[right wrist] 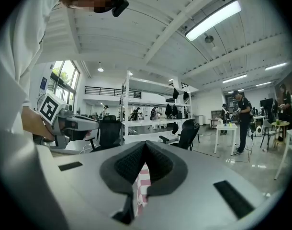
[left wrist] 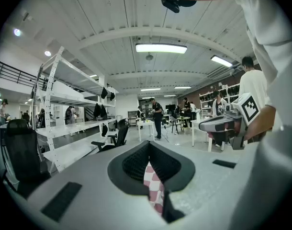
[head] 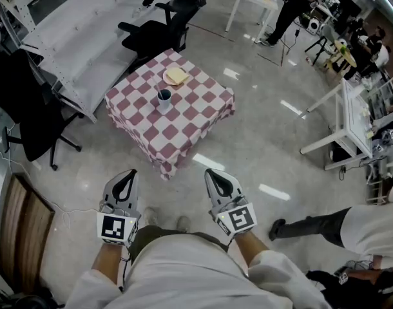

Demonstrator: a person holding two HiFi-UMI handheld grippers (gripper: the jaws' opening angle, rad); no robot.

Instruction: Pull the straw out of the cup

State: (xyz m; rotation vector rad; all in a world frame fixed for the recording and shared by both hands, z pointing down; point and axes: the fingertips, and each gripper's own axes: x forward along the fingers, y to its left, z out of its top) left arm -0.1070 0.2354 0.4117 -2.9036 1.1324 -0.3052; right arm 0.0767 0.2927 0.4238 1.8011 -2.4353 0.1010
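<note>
Two closed tools (head: pixel 128 172) (head: pixel 210 172), cup (head: pixel 164 98) distant.

No text readable; left gripper (head: pixel 128 174) and right gripper (head: pixel 210 172) bear square markers (head: pixel 116 228)

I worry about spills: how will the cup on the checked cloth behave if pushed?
The cup looks small and taller than wide, so it is probably light and could tip if pushed high. It stands on a cloth, which may bunch rather than let it slide. Its contents can't be seen.
</note>
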